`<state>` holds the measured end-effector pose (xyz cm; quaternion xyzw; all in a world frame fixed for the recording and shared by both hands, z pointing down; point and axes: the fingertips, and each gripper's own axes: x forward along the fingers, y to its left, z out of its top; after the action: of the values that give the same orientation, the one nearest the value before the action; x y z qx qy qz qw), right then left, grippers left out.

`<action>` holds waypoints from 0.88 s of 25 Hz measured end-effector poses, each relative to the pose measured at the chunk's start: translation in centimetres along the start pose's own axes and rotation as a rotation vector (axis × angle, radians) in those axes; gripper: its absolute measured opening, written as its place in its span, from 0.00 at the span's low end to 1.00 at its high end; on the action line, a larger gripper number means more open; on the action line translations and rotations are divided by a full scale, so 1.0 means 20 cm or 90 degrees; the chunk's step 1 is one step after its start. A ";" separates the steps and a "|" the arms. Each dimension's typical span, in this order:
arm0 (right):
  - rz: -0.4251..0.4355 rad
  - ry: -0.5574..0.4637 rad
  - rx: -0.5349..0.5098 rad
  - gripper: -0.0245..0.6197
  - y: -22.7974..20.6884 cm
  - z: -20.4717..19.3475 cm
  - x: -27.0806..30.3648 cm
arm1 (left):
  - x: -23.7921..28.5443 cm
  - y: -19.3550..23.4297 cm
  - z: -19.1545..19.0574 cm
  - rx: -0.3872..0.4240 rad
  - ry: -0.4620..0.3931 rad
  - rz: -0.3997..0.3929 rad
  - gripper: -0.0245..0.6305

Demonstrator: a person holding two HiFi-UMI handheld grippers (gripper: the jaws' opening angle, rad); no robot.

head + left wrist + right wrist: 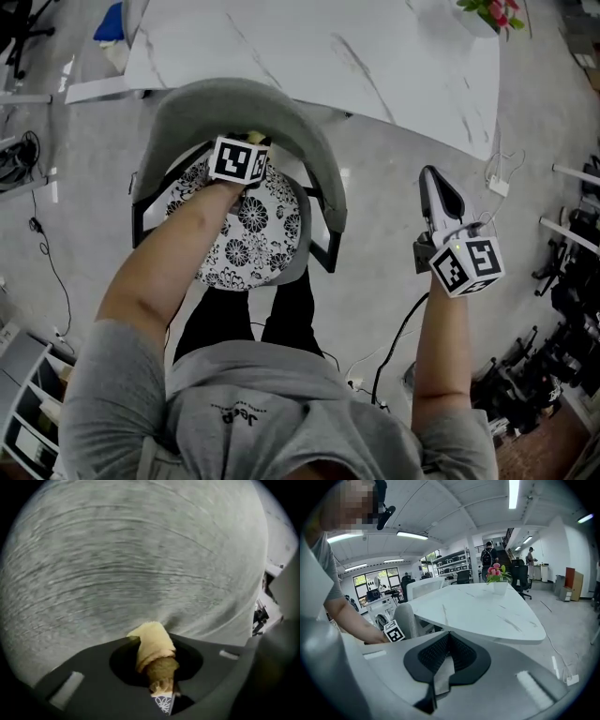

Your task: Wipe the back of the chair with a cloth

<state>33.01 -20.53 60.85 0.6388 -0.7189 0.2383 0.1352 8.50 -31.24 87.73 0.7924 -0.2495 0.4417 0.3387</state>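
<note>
The chair has a curved grey fabric back (281, 108) and a black-and-white flowered seat cushion (248, 234). My left gripper (247, 141) reaches over the seat to the inner face of the back, shut on a yellow cloth (251, 137). In the left gripper view the cloth (152, 644) sticks out between the jaws and presses against the grey fabric (131, 564), which fills the view. My right gripper (433, 180) hangs over the floor to the chair's right, shut with nothing in it (449, 634). It points toward the table, and the chair back (404, 616) shows at its left.
A white marble table (356, 56) stands just behind the chair, with a pot of pink flowers (487, 14) at its far corner. Cables (398, 337) trail on the grey floor at right and left. Equipment racks (572, 244) line the right edge. People stand far off (489, 555).
</note>
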 end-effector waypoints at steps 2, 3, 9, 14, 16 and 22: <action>-0.001 -0.002 0.004 0.04 -0.03 -0.02 -0.02 | 0.02 -0.09 0.01 0.043 0.008 -0.010 0.22; -0.001 -0.004 0.005 0.04 -0.05 -0.03 -0.04 | 0.02 -0.13 0.02 0.063 0.012 -0.012 0.22; 0.000 -0.010 0.007 0.04 -0.13 -0.08 -0.12 | 0.06 -0.44 0.00 0.198 0.019 -0.071 0.22; 0.007 -0.014 0.008 0.04 -0.17 -0.10 -0.15 | 0.07 -0.69 -0.07 0.255 0.023 -0.136 0.22; 0.008 -0.011 0.007 0.04 -0.17 -0.11 -0.17 | 0.07 -0.75 -0.09 0.260 0.017 -0.152 0.22; 0.034 -0.013 0.004 0.04 -0.15 -0.12 -0.18 | 0.01 -0.89 -0.18 0.272 0.001 -0.200 0.22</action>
<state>36.14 -16.32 61.59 0.6221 -0.7363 0.2380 0.1194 19.05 -17.12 83.61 0.8748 -0.0239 0.4267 0.2282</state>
